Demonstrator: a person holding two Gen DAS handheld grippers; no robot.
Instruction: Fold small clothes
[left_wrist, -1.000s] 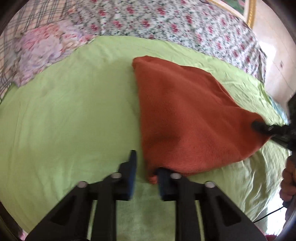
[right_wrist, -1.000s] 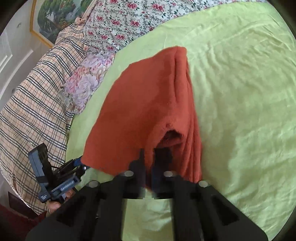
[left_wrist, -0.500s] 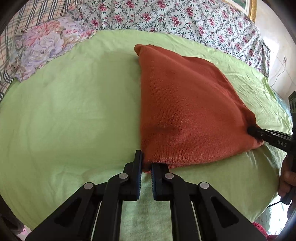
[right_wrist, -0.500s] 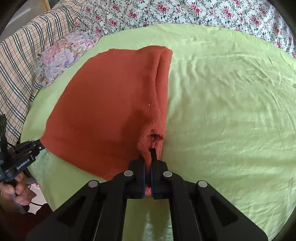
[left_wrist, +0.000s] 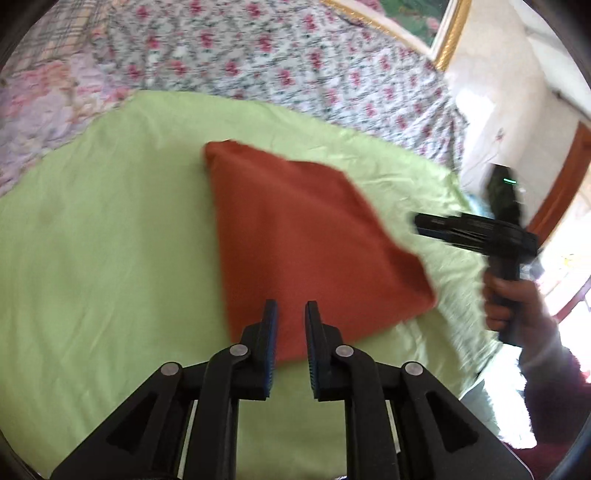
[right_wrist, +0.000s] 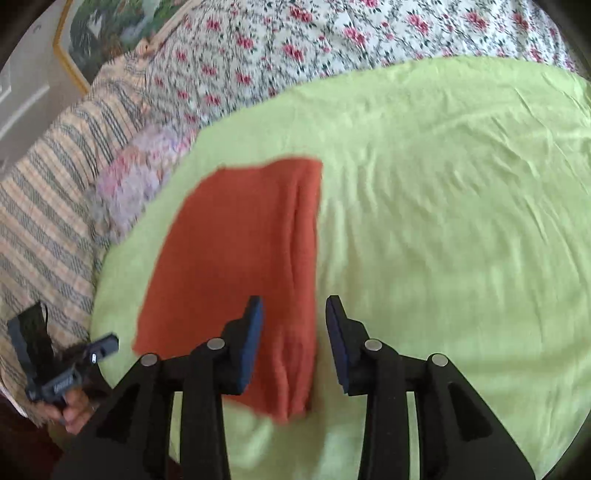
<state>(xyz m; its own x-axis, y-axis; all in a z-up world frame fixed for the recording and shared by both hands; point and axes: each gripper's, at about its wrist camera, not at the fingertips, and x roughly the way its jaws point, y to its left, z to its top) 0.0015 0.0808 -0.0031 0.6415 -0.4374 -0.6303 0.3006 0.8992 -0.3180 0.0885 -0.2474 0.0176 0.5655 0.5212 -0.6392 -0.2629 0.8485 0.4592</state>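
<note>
A rust-orange knitted garment (left_wrist: 303, 240) lies folded and flat on the light green sheet (left_wrist: 110, 240). My left gripper (left_wrist: 291, 317) hovers above the garment's near edge. Its jaws are opening, a narrow gap shows between them and nothing is pinched. In the right wrist view the same garment (right_wrist: 236, 251) has a rolled fold along its right side. My right gripper (right_wrist: 294, 308) stands over its near right corner with jaws opening wide and no cloth in them. Each view shows the other gripper off the cloth: the right one (left_wrist: 443, 225) and the left one (right_wrist: 99, 345).
A floral quilt (right_wrist: 332, 44) runs along the far side of the bed. A checked blanket (right_wrist: 44, 206) and a flowered pillow (right_wrist: 136, 177) lie to the left. A framed picture (left_wrist: 424, 22) hangs on the wall. A person's hand (left_wrist: 517, 306) holds the right gripper.
Both grippers let go of the garment's near edge and rose away from it. The right jaws opened wide, the left only slightly. The garment now lies flat on the sheet.
</note>
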